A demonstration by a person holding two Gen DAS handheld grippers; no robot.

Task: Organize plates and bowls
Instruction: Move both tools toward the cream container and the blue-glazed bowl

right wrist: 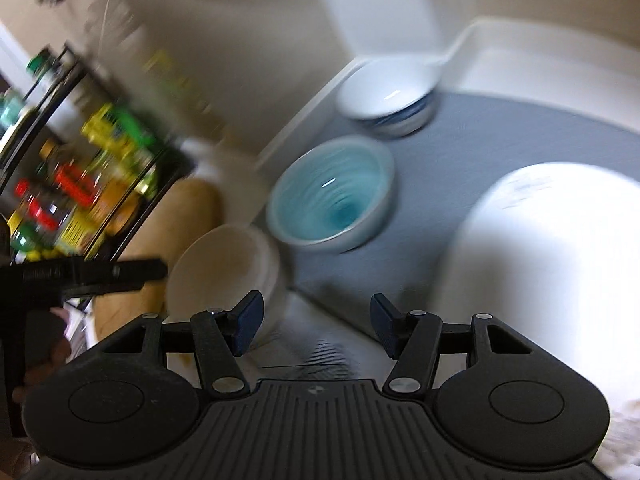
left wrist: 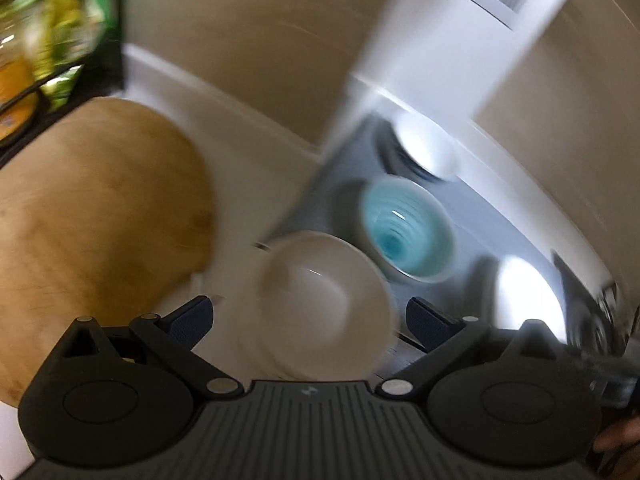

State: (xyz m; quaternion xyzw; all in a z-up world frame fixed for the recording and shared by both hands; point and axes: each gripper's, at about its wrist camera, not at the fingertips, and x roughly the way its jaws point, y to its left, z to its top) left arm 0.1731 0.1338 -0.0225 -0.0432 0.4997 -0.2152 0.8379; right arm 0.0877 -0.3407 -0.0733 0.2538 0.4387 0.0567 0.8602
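**Both grippers empty above the bowls**

Left wrist view: the left gripper [left wrist: 310, 318] hangs with jaws spread wide, gripping nothing, above a white bowl [left wrist: 316, 300] beside the wooden board [left wrist: 100, 216]. A teal bowl [left wrist: 408, 228] sits on the grey mat [left wrist: 340, 184].

Right wrist view: the right gripper [right wrist: 316, 326] is parted, empty; a white plate [right wrist: 552, 248] lies on the mat's right.

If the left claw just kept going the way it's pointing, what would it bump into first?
Most likely the cream bowl, which sits right between the open fingers of the left claw and a little ahead. The turquoise bowl lies beyond it. The picture is blurred, so depth is uncertain.
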